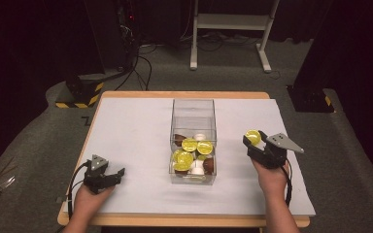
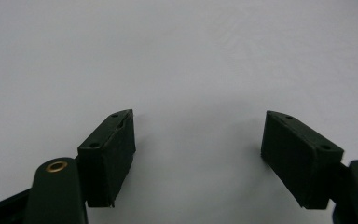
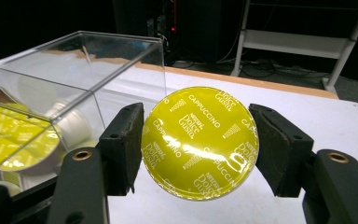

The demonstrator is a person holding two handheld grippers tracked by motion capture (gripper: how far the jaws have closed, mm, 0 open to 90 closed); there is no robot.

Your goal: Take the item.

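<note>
- The capsule point(image 3: 199, 142) is round, with a shiny yellow foil lid, held between the matte pads of the right gripper point(image 3: 198, 149), right of the clear plastic box point(image 1: 193, 141).
- The left gripper point(image 2: 198, 154) rests wide open and empty on the smooth white table cover point(image 2: 177, 56).

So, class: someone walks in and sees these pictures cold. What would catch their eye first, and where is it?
Most striking is the yellow capsule, lid facing the camera, clamped between the pads of the right gripper, held to the right of the box. Next comes the clear box at the middle of the white table, partly filled with yellow, white and brown capsules. The left gripper rests open, with nothing between its pads, at the near left.
</note>
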